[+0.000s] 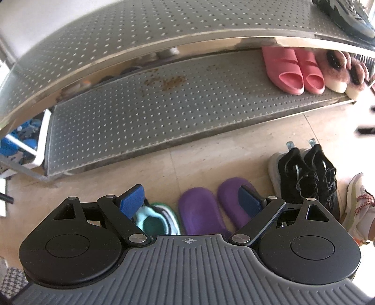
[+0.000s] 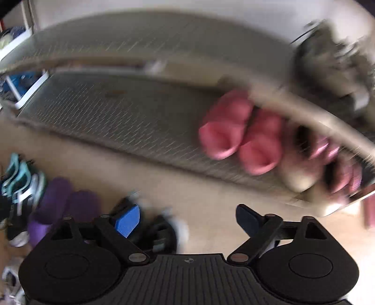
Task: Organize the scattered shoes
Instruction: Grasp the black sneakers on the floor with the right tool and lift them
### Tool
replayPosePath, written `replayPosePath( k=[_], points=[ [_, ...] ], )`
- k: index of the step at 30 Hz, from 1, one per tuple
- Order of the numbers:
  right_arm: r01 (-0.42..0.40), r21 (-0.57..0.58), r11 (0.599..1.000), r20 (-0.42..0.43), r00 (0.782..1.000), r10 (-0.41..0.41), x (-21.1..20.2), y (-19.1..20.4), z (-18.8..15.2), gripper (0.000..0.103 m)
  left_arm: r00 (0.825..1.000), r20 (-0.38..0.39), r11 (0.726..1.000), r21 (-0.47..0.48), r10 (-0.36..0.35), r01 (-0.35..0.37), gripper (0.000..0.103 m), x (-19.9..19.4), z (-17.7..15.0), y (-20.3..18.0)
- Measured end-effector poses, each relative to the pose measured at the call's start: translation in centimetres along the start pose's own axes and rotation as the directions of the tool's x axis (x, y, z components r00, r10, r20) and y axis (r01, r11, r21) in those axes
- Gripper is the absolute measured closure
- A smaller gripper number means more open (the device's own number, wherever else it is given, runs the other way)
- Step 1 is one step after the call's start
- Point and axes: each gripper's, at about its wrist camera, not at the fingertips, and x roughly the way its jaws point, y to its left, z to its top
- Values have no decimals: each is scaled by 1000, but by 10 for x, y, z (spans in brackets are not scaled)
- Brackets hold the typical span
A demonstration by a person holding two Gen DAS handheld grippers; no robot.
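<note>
In the left wrist view a perforated metal shoe rack (image 1: 164, 98) fills the upper half of the frame; at the right end of its lower shelf stand a pair of pink slides (image 1: 295, 70) and, just beside them, a pair of fluffy pink slippers (image 1: 344, 70), while a dark sneaker (image 1: 346, 16) sits on the top shelf in the upper right corner. So part of the footwear is shelved, and much of the lower shelf lies bare. On the floor below, in a row, are a teal sneaker (image 1: 157, 218), purple slippers (image 1: 211, 208) and black sneakers (image 1: 309, 176); whether that row counts as sorted or awaits the rack, I cannot tell. The left gripper (image 1: 194, 199) hangs low over the purple pair, its blue-padded tongs spread wide and holding nothing. The right wrist view is heavily blurred: the rack crosses the frame slantwise with the pink slides right of centre, purple slippers and teal shoes at lower left. The right gripper (image 2: 187, 218) is tilted against the rack, tongs spread, empty, a dark shoe (image 2: 164, 232) under its left finger.
</note>
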Motion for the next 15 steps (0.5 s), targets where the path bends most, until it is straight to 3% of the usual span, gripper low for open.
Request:
replayPosePath(
  k=[2,12,14,15],
  points=[
    [-12,65,998,-60,998,16,26,14,-6,31,1000,-2,1000,-6,-4,4,12,-3,-3,5],
    [47,333,942,-179,984,14,119,25,-5,35,998,-53,999,-33,-25,23,12,8,-1,13],
    [66,380,923,-204,979,13,138,25,-5,51,997,-73,999,-40,-23,20,12,14,-2,15],
    [85,394,915,-222,975,5,150,24,-6,54,996,-83,999,-43,-23,20,12,16,-2,17]
  ],
)
